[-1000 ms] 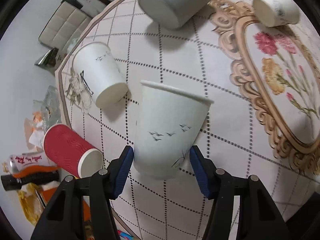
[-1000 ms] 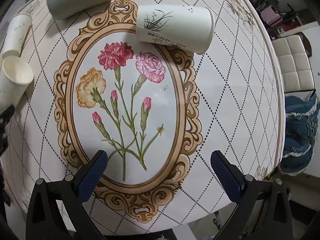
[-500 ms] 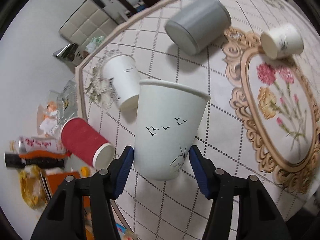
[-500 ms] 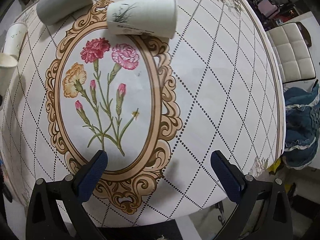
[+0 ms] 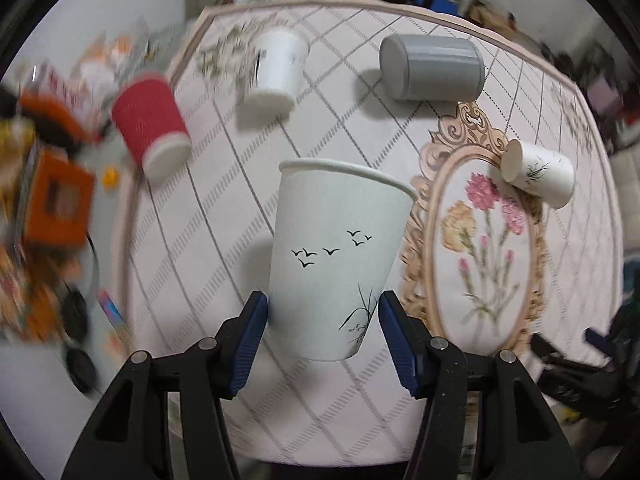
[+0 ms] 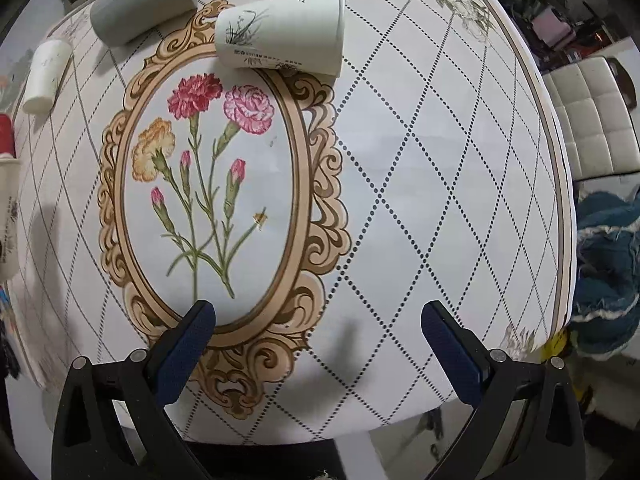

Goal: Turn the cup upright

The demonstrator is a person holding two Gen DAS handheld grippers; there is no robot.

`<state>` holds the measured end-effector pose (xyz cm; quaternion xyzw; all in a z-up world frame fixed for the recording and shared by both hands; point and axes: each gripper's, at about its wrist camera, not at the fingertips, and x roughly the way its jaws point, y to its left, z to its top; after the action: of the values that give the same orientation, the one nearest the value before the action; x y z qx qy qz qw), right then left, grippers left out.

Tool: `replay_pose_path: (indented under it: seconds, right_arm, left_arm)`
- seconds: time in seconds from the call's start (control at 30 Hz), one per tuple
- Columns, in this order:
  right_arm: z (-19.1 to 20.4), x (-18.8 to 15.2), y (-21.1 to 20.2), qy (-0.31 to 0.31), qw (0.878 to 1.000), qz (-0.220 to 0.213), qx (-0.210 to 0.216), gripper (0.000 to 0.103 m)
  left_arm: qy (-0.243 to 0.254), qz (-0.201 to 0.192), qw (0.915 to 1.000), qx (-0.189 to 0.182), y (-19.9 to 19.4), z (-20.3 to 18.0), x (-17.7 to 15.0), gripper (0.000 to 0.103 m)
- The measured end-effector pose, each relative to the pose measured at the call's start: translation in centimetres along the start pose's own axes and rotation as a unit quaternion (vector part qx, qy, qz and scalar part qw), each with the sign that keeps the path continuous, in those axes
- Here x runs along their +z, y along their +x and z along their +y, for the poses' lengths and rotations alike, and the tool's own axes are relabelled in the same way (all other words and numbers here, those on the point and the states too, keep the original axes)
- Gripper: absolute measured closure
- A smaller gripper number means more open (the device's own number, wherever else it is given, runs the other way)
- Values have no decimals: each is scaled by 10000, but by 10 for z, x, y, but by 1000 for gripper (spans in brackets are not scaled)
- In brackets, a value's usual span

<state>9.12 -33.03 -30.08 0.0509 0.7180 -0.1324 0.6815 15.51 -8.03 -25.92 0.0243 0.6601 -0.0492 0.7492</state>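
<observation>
My left gripper (image 5: 322, 320) is shut on a white paper cup with black birds (image 5: 336, 256), holding it near its base, rim up and slightly tilted, above the table (image 5: 304, 420). The same cup shows at the left edge of the right wrist view (image 6: 7, 216). My right gripper (image 6: 318, 336) is open and empty above the near edge of the tablecloth's flower medallion (image 6: 208, 184).
Lying on their sides are a red ribbed cup (image 5: 150, 128), a white cup (image 5: 278, 68), a grey cup (image 5: 432, 68) and a white grass-print cup (image 5: 540, 174), also in the right wrist view (image 6: 280, 34). Clutter (image 5: 48, 184) lies left of the table. A white padded chair (image 6: 588, 120) stands on the right.
The left gripper has lifted and swung with the bird cup, so the table looks farther off and more of it shows. The right gripper shifted slightly and stays open.
</observation>
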Motion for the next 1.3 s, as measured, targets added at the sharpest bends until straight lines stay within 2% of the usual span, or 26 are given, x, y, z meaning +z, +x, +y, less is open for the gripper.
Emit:
replay_pose_path:
  seconds: [0.17,0.33,0.6,0.77,0.8,0.87,0.93,1.03,1.13,1.3]
  right_arm:
    - [-10,-9,10,-25,10000,58,16,0]
    - [-16,-20,23,-59,9999,141,6,0]
    - [-35,-34,33,58,9998,199,-38,0]
    - [-54,-38,40,164,9996,226,30,0]
    - [-55,-38,40,165,9996,213,54,0]
    - [-58,-39,38,154,9996,179,151,0]
    - [-53,-35,30,115,9996,123,236,0]
    - [-49,-32,17,-11,9993,-22,372,0]
    - [-35,-29,-2,-175,9981,-131,568,0]
    - [5,-24,-26,-456,9955,-244,794,0]
  left_arm:
    - [-417,235,9983,-341,11,-12,-24,49]
    - [-879,542,9928,-610,31,-18,-39,50]
    - [-692,863,9923,-565,55,-33,-58,50]
    - [-554,813,9938,-517,48,-39,-63,50]
    - [-527,747,9947,-463,42,-38,-64,49]
    - [-433,536,9972,-282,26,-36,-64,42]
    - [-304,206,9993,25,7,-32,-63,19]
    - [-113,-299,9977,605,-15,-21,-59,1]
    - [-36,-459,9933,1060,-21,3,-56,0]
    - [-108,-458,9909,1260,-18,33,-50,0]
